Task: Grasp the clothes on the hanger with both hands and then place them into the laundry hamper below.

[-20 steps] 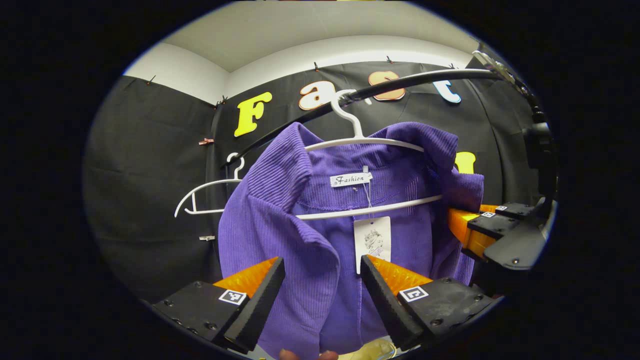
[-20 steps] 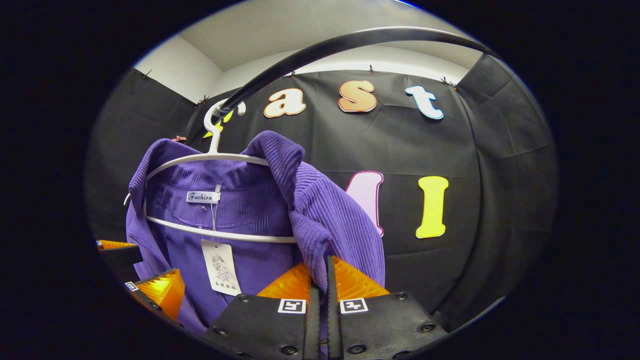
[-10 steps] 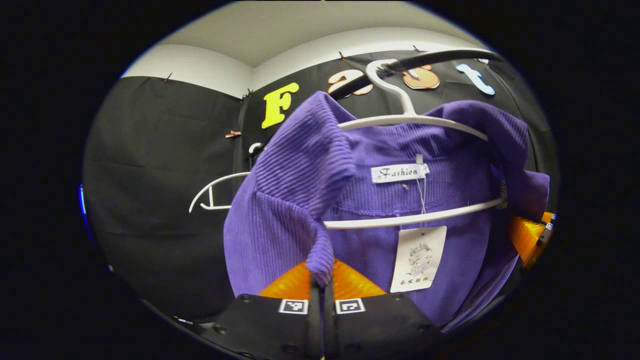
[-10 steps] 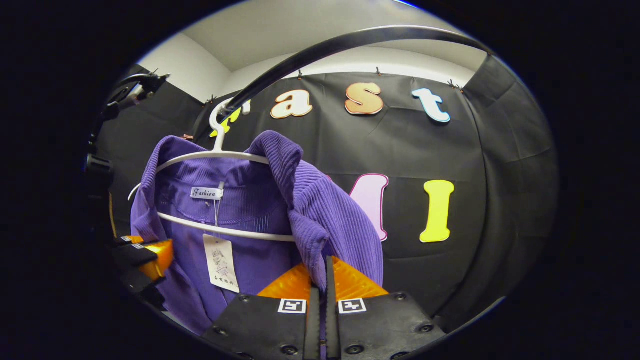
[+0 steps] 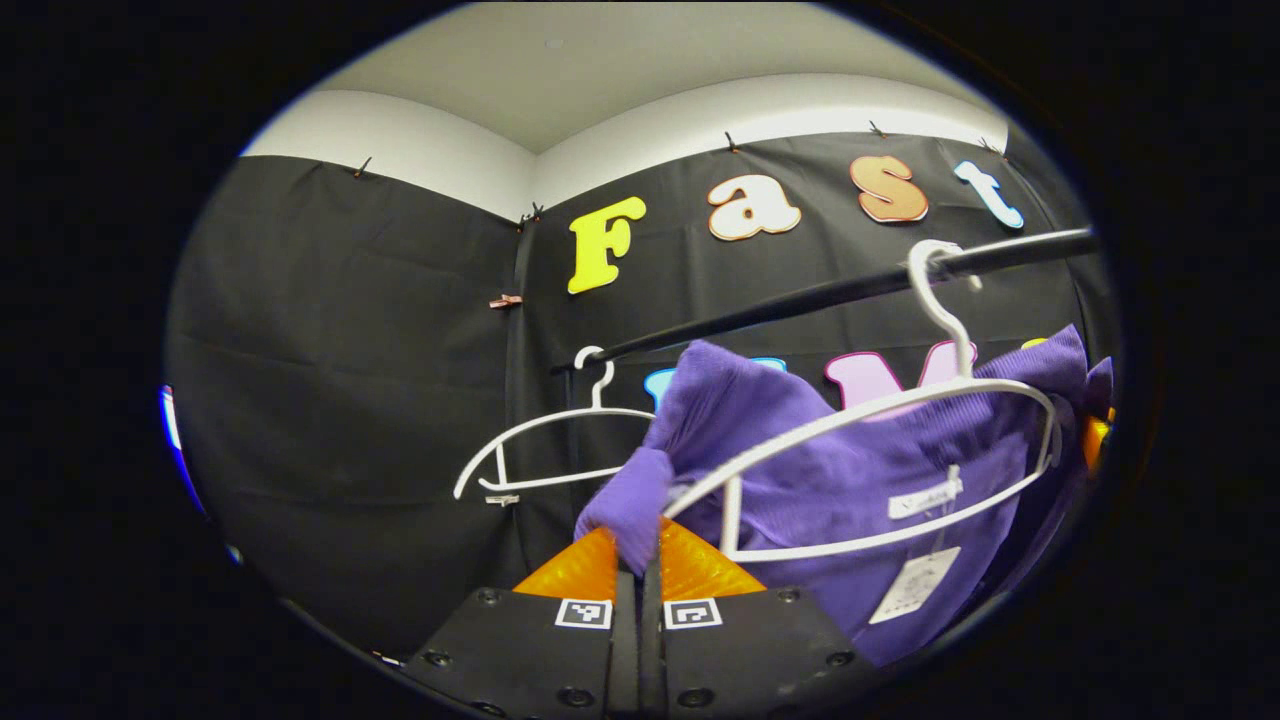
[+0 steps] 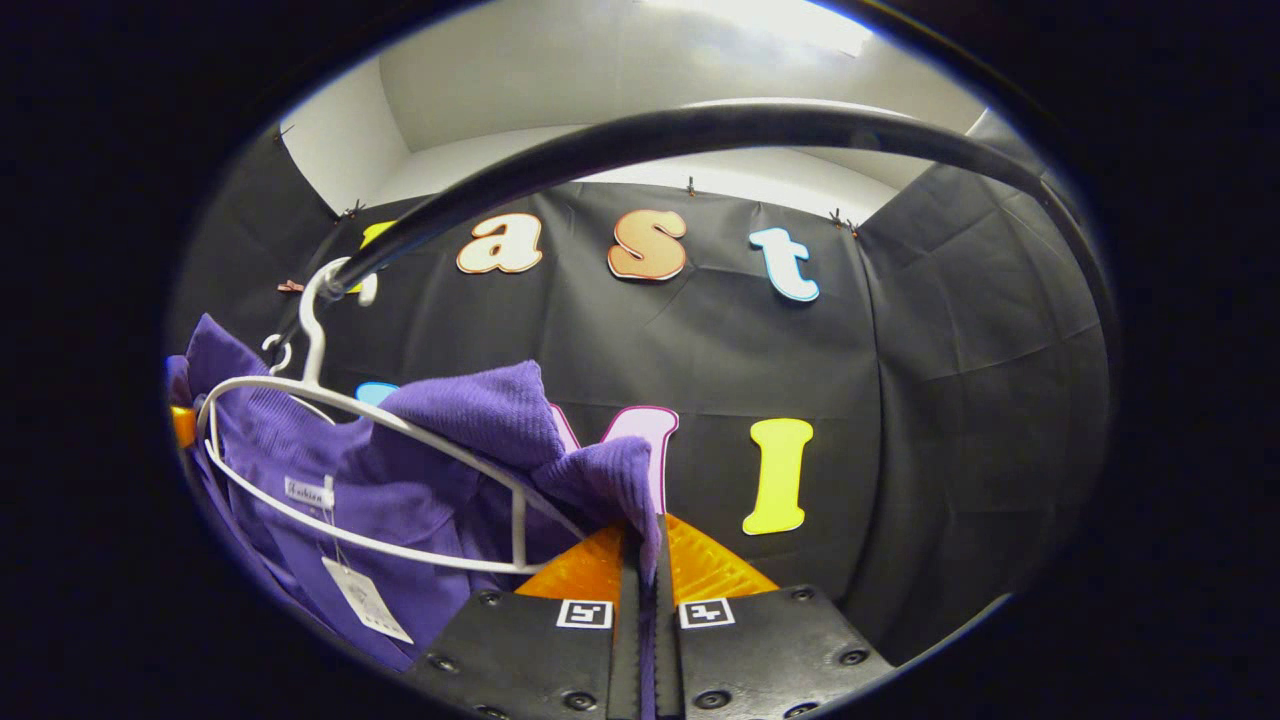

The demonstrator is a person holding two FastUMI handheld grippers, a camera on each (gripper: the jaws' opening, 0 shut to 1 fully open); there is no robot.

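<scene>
The neck label and hang tag on the garment were too blurred to read.

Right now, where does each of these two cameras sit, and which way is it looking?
Left gripper view: rides the left hand-held gripper, looking up at the purple garment, white hanger and black rail; own fingers pinch fabric.
Right gripper view: rides the right hand-held gripper, looking up likewise; own fingers pinch fabric.
Shared: garment, hanger, rail.
</scene>
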